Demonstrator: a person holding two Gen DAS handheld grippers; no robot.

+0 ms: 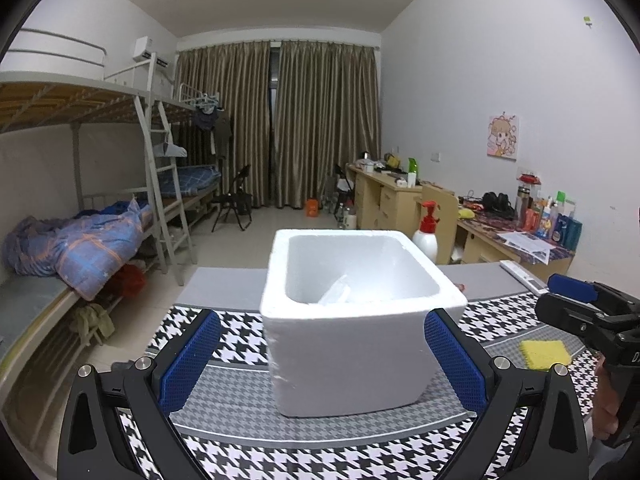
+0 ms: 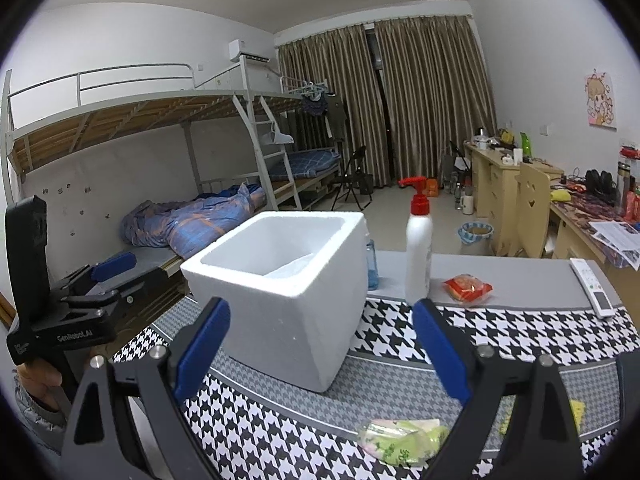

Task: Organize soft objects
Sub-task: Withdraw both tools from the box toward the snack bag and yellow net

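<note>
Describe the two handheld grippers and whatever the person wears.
Both the left gripper and right gripper are black, angular frames with silver bolts and blue textured pads. The left's body carries white "CenRobot.AI" lettering. A grey padded sleeve shows beneath it.

A white pump bottle (image 2: 418, 252) with a red top stands upright on the grey table edge (image 2: 520, 276) at about one o'clock, a white remote control (image 2: 593, 287) well apart at three o'clock. Farther off: bunk beds (image 1: 92, 184) at nine o'clock (blue plaid quilt (image 1: 76, 244) rumpled), tan curtains (image 1: 280, 120) at twelve, cluttered wooden desks (image 1: 390, 196) at two.
</note>
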